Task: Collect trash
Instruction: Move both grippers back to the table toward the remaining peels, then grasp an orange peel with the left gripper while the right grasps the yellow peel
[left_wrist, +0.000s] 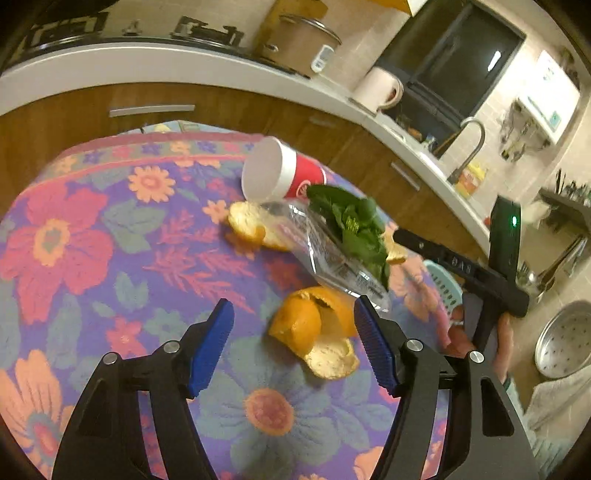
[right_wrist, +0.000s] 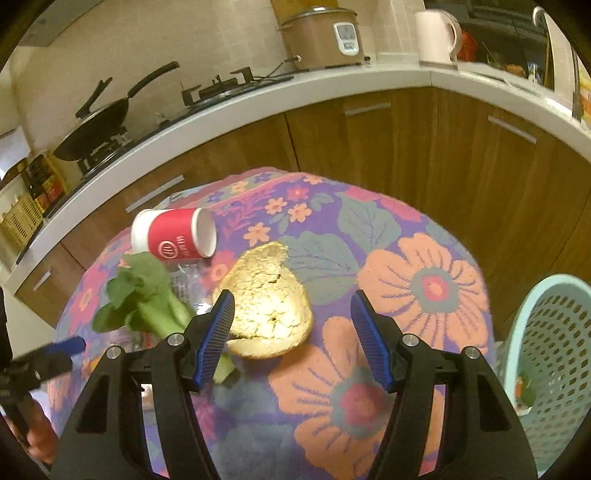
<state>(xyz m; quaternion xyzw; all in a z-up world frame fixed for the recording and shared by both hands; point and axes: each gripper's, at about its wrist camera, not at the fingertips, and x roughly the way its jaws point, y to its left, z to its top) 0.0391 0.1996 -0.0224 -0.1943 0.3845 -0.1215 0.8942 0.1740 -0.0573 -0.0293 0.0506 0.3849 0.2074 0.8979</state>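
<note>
On the flowered tablecloth lies trash. A curled orange peel sits between the blue pads of my left gripper, nearer the right pad, untouched; the jaws stand open. Beyond it are a clear plastic wrapper, green leaves, another peel and a tipped red-and-white paper cup. My right gripper is open too, above a pith-up orange peel that lies close to its left pad. The cup and the greens lie to its left.
A pale blue perforated basket stands at the table's right edge, with some scraps inside. Wooden cabinets and a white counter curve behind the table, bearing a stove, a rice cooker and a kettle. A metal colander is low on the right.
</note>
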